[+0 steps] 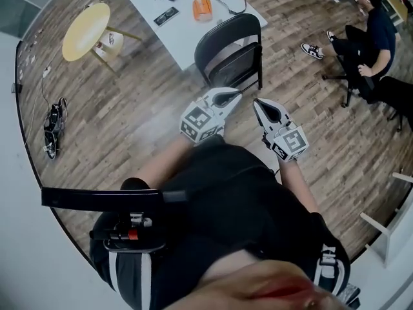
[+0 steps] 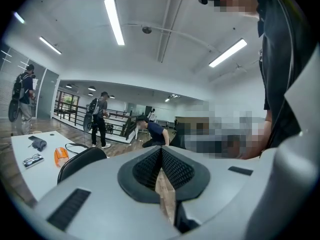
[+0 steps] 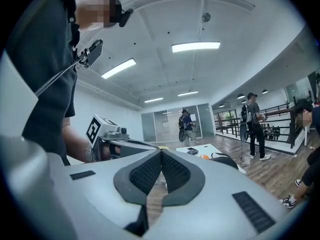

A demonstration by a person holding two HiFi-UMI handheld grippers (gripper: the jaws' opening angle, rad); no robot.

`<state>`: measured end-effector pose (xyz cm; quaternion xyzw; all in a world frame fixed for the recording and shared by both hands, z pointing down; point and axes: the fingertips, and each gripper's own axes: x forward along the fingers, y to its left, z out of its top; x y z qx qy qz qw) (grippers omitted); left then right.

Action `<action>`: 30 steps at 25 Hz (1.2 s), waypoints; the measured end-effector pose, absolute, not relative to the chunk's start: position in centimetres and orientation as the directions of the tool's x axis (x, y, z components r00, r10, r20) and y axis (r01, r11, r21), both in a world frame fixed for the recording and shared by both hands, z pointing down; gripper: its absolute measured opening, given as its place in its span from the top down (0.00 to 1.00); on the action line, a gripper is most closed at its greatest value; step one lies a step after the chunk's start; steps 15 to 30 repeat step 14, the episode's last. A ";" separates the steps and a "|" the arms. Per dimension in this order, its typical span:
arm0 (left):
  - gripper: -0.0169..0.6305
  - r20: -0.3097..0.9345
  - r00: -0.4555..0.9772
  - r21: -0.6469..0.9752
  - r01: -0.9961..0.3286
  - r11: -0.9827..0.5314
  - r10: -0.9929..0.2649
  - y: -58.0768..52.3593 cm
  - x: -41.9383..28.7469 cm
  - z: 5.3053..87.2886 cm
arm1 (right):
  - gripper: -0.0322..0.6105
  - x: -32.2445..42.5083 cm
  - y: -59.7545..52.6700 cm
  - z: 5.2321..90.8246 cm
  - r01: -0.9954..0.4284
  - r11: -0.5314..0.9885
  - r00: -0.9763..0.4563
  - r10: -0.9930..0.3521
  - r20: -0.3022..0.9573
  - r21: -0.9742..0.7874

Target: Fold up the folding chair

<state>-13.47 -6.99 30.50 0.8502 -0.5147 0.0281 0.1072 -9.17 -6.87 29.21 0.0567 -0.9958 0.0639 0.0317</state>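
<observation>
Left gripper [image 1: 236,95] and right gripper [image 1: 257,103] held near each other in front of the body, both pointing forward and about level, jaws of each pressed together with nothing between, bare left forearm [image 1: 161,163] and right forearm [image 1: 301,187] reaching forward

Open wood-plank floor [image 1: 148,102] lay on both sides of the black metal folding chair [image 1: 226,34], while the white rectangular table [image 1: 181,37] stood close behind it, blocking that side, the round yellow stool [image 1: 86,31] well off to its left and a seated person in dark clothes [image 1: 374,34] to its right.
</observation>
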 end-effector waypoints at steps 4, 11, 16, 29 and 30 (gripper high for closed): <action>0.96 0.154 0.447 0.159 -0.892 -0.424 -0.881 -7.3 -14.0 30.1 | 0.93 -9.4 -7.5 28.8 -0.112 0.985 -0.993 -0.104 0.063 -0.134; 0.96 0.172 0.434 0.175 -0.897 -0.407 -0.884 -7.0 -14.8 31.1 | 0.93 -10.4 -7.3 29.5 -0.079 0.988 -0.995 -0.069 0.076 -0.130; 0.96 0.176 0.440 0.174 -0.895 -0.412 -0.881 -6.5 -14.4 31.3 | 0.93 -10.0 -6.8 29.6 -0.077 0.989 -0.994 -0.067 0.081 -0.130; 0.96 0.176 0.440 0.174 -0.895 -0.412 -0.881 -6.5 -14.4 31.3 | 0.93 -10.0 -6.8 29.6 -0.077 0.989 -0.994 -0.067 0.081 -0.130; 0.96 0.176 0.440 0.174 -0.895 -0.412 -0.881 -6.5 -14.4 31.3 | 0.93 -10.0 -6.8 29.6 -0.077 0.989 -0.994 -0.067 0.081 -0.130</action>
